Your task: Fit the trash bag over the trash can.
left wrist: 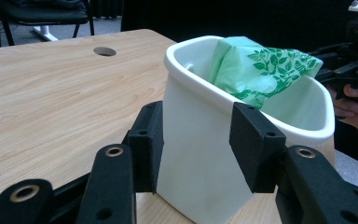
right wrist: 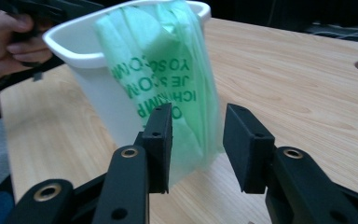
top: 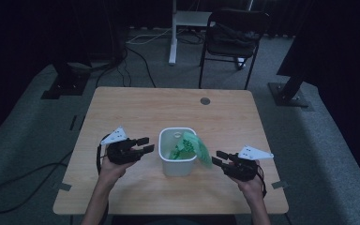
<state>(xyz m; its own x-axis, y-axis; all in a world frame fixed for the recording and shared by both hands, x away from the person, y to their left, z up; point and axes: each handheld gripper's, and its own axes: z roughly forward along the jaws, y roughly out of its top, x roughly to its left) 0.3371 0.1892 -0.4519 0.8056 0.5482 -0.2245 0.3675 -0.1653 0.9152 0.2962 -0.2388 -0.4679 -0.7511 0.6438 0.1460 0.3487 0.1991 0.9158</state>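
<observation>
A white plastic bin (top: 177, 161) stands in the middle of the wooden table (top: 136, 108). A pale green printed bag (top: 200, 149) sits in it and hangs out over its right rim. My left gripper (top: 146, 145) is at the bin's left side, open. In the left gripper view the jaws of my left gripper (left wrist: 198, 140) frame the near corner of the bin (left wrist: 191, 177), and a sliver of table separates them in the high view. My right gripper (top: 218, 158) is open just right of the bag. In the right gripper view the lower corner of the bag (right wrist: 168, 70) hangs between the spread jaws of my right gripper (right wrist: 196, 140), unpinched.
A round cable hole (top: 205, 101) is in the table's far side. Beyond the table are a black chair (top: 232, 37), a white desk leg (top: 172, 42) and cables on the grey floor. Bare wood lies all around the bin.
</observation>
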